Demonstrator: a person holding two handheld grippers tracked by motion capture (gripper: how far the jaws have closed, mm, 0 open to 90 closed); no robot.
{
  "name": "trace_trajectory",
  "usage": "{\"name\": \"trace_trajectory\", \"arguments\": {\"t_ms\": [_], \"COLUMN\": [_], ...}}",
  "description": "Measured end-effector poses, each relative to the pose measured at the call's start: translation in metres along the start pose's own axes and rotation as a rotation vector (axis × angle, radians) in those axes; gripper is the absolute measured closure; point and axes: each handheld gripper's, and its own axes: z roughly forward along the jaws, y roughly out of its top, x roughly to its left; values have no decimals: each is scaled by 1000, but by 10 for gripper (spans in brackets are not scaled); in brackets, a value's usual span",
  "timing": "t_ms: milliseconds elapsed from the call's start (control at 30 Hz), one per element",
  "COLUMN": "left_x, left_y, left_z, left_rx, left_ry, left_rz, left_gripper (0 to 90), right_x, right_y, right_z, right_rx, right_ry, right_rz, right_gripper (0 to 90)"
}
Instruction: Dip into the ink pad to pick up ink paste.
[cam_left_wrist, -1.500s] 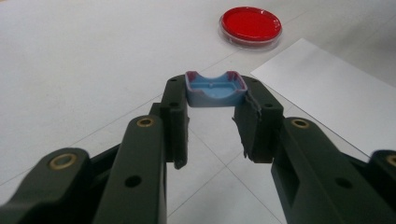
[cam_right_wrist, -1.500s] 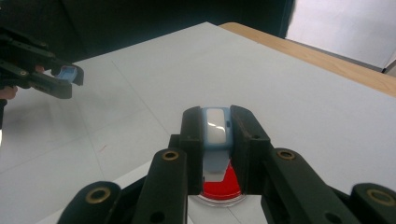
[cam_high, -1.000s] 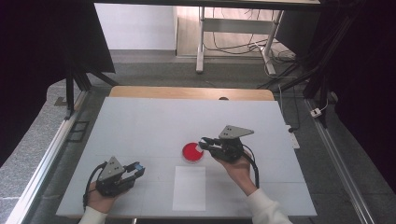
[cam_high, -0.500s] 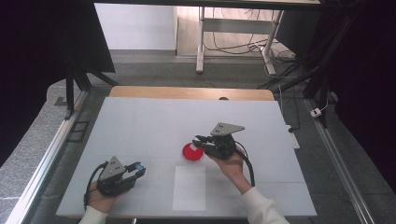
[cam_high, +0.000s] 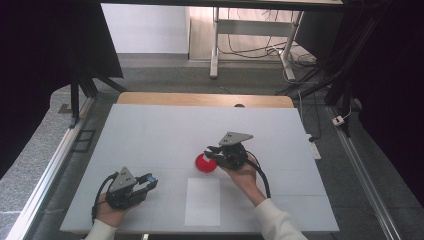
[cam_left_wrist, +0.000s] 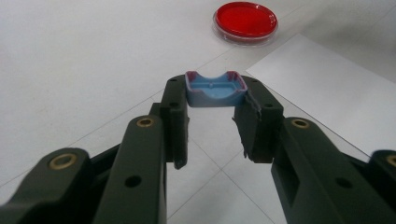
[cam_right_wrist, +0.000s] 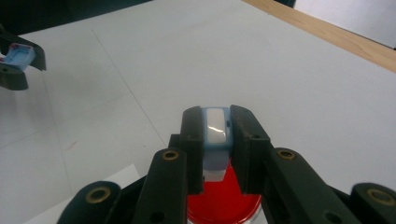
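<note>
At the table's near left, my left gripper (cam_high: 148, 181) is clenched on a small blue cap (cam_left_wrist: 215, 88), pinched by its two side walls with the hollow facing up. It looks light, rigid plastic; the grip sits at the very tips, so I judge it could slip if knocked. Next along, a white paper sheet (cam_high: 203, 201) lies flat near the front edge. Just beyond it sits the red dish (cam_high: 205, 163), shallow, with a clear wall, likely brittle and slippery; I would take it across the rim. Directly over the dish, my right gripper (cam_right_wrist: 215, 135) is clamped on a pale blue stick-like piece (cam_right_wrist: 215, 126), held upright by its flat sides. It appears stiff and light, its lower end close above the red surface.
</note>
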Motion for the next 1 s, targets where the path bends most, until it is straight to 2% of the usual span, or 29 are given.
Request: {"name": "trace_trajectory", "arguments": {"t_ms": [367, 1000], "left_x": [1, 1], "left_y": [0, -1], "left_z": [-1, 0], "left_rx": [-1, 4], "left_ry": [1, -1], "left_rz": [-1, -2], "left_gripper": [653, 653], "right_x": [-2, -2], "right_y": [-5, -10], "right_z": [14, 19], "right_rx": [67, 96], "right_ry": [-14, -20], "right_rz": [-18, -30], "right_gripper": [749, 749]}}
